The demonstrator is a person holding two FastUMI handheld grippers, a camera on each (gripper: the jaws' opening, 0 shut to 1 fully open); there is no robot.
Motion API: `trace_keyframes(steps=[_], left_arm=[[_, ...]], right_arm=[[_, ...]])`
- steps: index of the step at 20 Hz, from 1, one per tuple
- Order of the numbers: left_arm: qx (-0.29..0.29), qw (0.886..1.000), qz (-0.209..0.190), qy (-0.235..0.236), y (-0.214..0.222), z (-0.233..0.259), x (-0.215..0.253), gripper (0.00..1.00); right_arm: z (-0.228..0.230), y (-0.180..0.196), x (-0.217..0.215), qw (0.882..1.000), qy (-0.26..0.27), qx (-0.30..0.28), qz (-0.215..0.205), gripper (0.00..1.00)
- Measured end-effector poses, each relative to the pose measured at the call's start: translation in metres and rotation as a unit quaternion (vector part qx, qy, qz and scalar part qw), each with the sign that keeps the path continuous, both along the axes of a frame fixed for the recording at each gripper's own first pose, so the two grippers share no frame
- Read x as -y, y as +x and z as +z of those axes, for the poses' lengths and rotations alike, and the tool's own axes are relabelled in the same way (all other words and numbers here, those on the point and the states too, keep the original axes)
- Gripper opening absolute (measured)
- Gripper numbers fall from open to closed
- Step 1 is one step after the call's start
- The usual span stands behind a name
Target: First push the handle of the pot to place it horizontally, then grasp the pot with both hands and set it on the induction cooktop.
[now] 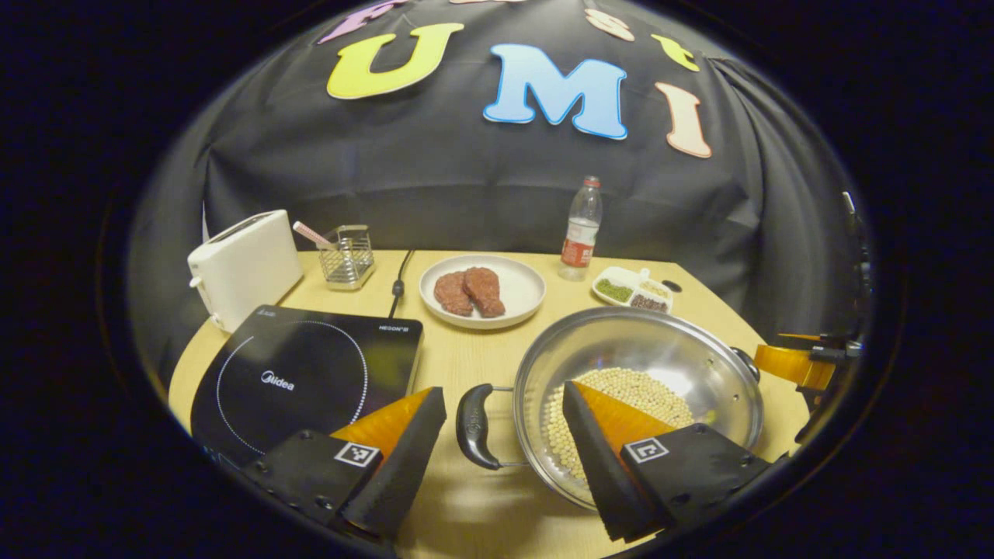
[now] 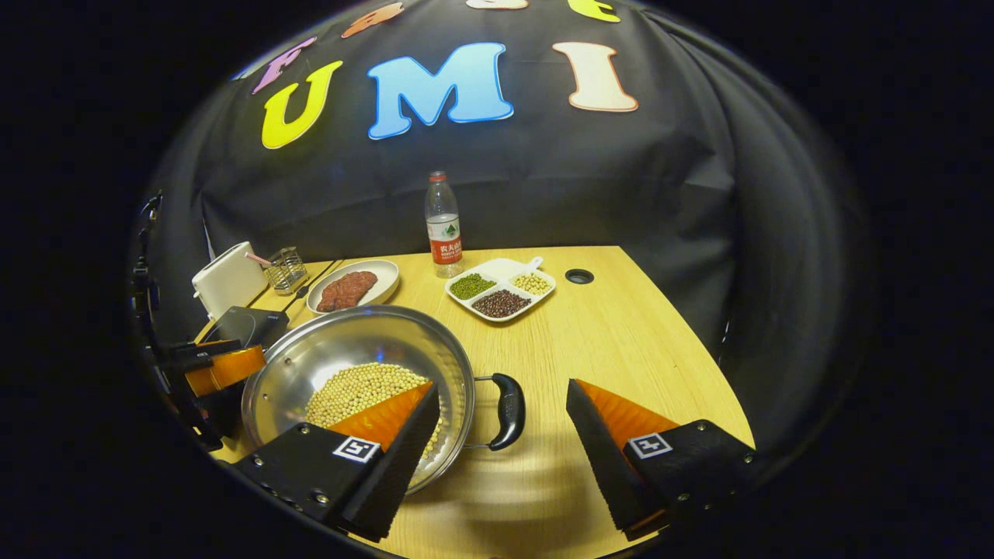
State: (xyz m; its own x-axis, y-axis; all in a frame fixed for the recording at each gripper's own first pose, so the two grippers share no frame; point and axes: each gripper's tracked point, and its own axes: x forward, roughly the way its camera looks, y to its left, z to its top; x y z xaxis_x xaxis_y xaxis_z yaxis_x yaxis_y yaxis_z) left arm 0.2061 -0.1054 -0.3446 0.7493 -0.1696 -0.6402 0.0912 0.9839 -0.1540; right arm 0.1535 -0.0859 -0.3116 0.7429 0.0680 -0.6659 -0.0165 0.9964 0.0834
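Two black curved loop handles, one on each side of the round shiny steel pot [image 1: 644, 365], lie level with the rim, so you seem past the handle-pushing step and lined up for the two-handed grasp. The left handle [image 1: 474, 425] sits in the gap of your left gripper [image 1: 497, 466], and the right handle [image 2: 509, 410] in the gap of your right gripper [image 2: 501, 458]. Both claws are spread wide and hold nothing; each has one finger over the pot's bowl and the other outside the handle.

Your next move calls for easing each claw down and forward until its handle is well between the fingers, then closing both together so the pot lifts level.

The pot is wide and shallow, polished inside, with a heap of pale yellow soybeans [image 1: 621, 400] on its bottom; a tilt would send them sliding, so I judge an even lift matters. It stands on the light wooden table [image 2: 621, 326], near the front edge.

The flat black glass induction cooktop [image 1: 303, 373] lies just beside it on your left, bare on top. Behind stand a white plate of two red meat patties [image 1: 481, 291], a white toaster [image 1: 242, 264], a clear plastic water bottle [image 1: 581, 229] and a white divided dish of beans [image 2: 501, 289]
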Motion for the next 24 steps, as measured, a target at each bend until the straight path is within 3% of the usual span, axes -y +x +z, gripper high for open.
trace_keyframes(steps=[2,3,6,8,10,11,12,13,15,16,17,18,19,21,22,24], left_arm=[[-0.011,1.000,0.000,0.002,0.003,-0.011,0.001,0.95],[-0.015,1.000,0.001,0.004,0.004,-0.014,-0.001,0.99],[-0.031,0.999,0.004,0.007,0.005,-0.026,-0.003,0.95],[-0.040,0.999,0.011,0.008,0.004,-0.032,-0.005,0.99],[-0.045,0.999,0.014,0.009,0.005,-0.037,-0.006,0.95],[-0.049,0.999,0.014,0.011,0.004,-0.038,-0.007,0.99],[-0.053,0.998,0.015,0.013,0.003,-0.040,-0.008,0.99],[-0.055,0.998,0.016,0.014,0.003,-0.041,-0.008,0.96],[-0.053,0.998,0.017,0.013,0.005,-0.040,-0.007,0.89],[-0.053,0.998,0.014,0.008,0.005,-0.040,-0.004,0.92],[-0.053,0.999,0.008,0.002,0.006,-0.040,0.001,0.82],[-0.053,0.999,0.008,0.002,0.006,-0.040,0.002,0.85],[-0.055,0.998,0.010,0.003,0.006,-0.041,0.001,0.71],[-0.056,0.998,0.017,-0.002,0.008,-0.043,0.001,0.65],[-0.059,0.998,0.018,-0.003,0.008,-0.044,0.001,0.72],[-0.063,0.998,0.014,0.005,0.008,-0.044,0.001,0.65]], right_arm=[[-0.010,0.004,-0.004,1.000,0.000,-0.011,-0.001,1.00],[-0.014,0.006,-0.006,1.000,0.001,-0.019,0.000,1.00],[-0.030,0.006,-0.010,0.999,-0.001,-0.042,0.003,1.00],[-0.039,0.008,-0.009,0.999,-0.006,-0.053,0.001,1.00],[-0.043,0.008,-0.006,0.998,-0.014,-0.059,-0.006,0.93],[-0.044,0.008,-0.005,0.998,-0.013,-0.062,-0.007,0.85],[-0.046,0.007,-0.006,0.998,-0.014,-0.066,-0.009,0.84],[-0.043,0.006,-0.007,0.998,-0.007,-0.068,-0.009,0.68],[-0.047,0.008,-0.008,0.997,-0.006,-0.070,-0.007,0.64],[-0.046,0.007,-0.008,0.997,-0.006,-0.072,-0.010,0.63],[-0.046,0.007,-0.009,0.997,-0.005,-0.076,-0.011,0.61],[-0.046,0.006,-0.009,0.997,-0.004,-0.080,-0.011,0.61],[-0.046,0.006,-0.009,0.996,-0.005,-0.087,-0.007,0.58],[-0.047,0.008,-0.009,0.996,0.001,-0.094,-0.006,0.58],[-0.046,0.006,-0.009,0.995,0.001,-0.095,-0.005,0.52],[-0.046,0.006,-0.009,0.996,-0.007,-0.092,0.000,0.52]])
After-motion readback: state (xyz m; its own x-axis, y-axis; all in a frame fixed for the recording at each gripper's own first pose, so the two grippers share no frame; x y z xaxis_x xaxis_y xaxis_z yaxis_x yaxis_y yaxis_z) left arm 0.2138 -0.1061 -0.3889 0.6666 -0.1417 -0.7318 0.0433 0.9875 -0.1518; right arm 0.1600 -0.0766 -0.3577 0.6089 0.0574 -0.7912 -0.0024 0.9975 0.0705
